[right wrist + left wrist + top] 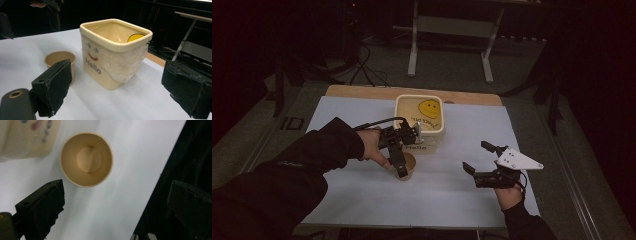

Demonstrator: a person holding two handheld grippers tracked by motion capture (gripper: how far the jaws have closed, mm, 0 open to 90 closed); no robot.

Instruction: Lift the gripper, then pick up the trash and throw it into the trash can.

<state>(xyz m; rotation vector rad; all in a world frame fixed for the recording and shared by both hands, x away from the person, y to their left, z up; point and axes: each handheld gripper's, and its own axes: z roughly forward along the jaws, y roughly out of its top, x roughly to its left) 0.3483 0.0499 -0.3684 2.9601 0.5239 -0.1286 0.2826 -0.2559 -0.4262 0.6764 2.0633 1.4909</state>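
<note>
In the high view, a dark sleeve (pixel 287 165) reaches in from the lower left of the frame, and its hand (pixel 373 145) holds the left gripper (pixel 402 167) just left of centre, pointing down over a small brown paper cup (pixel 408 167) that stands on the white table (pixel 362 190). The left gripper view looks straight down into the cup (pixel 86 159), which sits upright and empty in the upper middle of the frame; the two black jaws stand wide apart at the lower left and lower right corners, holding nothing and clear of the cup's rim. Just above and right of the cup in the high view stands a cream square bin (pixel 419 117), lined with clear plastic, with a yellow smiley face inside and the word "Hello" on its near wall. The right gripper view shows the bin (pixel 112 55) at centre with the cup (pixel 60 61) close beside it at the left, apart from it. Toward the lower right of the high view, the right gripper (pixel 477 162) hovers above the table, well apart from the bin, its jaws spread wide and empty.
</note>
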